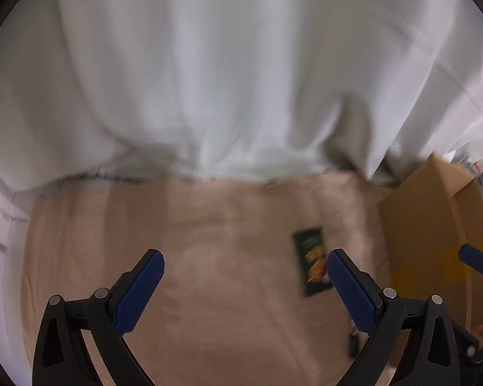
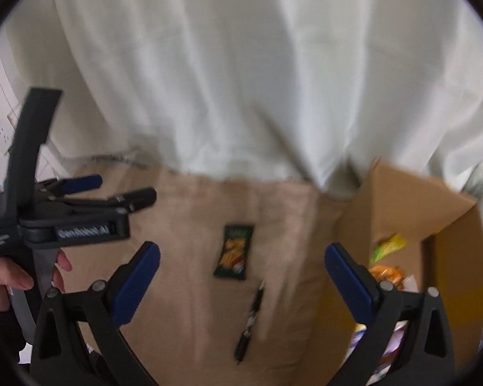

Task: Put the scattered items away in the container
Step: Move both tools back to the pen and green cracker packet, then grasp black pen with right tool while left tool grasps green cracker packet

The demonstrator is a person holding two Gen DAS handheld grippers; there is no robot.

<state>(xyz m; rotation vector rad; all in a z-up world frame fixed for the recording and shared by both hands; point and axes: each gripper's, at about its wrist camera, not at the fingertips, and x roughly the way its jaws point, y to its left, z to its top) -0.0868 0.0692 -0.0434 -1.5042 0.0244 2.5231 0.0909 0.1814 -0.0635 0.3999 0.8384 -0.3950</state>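
- Right gripper [image 2: 241,257]: blue-padded fingers spread wide, nothing between them; it hangs over the tan cloth [image 2: 183,218] with the two loose items framed in its gap, which I take to be a line-up for the next pick
- Left gripper [image 1: 245,265]: fingers likewise spread and empty; held off to the left above bare cloth, probably waiting its turn; seen side-on from the right wrist view with the person's left hand [image 2: 3,283] round its handle
- Snack packet [image 2: 235,251]: dark green with orange print, lying flat on the cloth, left of the box and apart from it; not yet tidied
- Pen [image 2: 250,321]: dark, lying flat just below the packet, its tip close to the packet's lower right corner; whether they touch I cannot tell; also still out
- Cardboard box [image 2: 402,199]: the container, open-topped, standing at the right edge of the cloth; flaps raised, so the way in is from above
- Items in the box [image 2: 386,257]: a yellow-green wrapper, an orange one, and pale things lower down; several pieces appear already put away
- White curtain [image 2: 241,64]: hangs behind the table and covers the whole background
- Hard to make out: both views are smeared by motion; print on the packet is unreadable; the right gripper's own finger covers part of the box contents; in the left wrist view the pen is nearly hidden behind that gripper's finger, and the box's inside does not show; the near edge of the table is cut off
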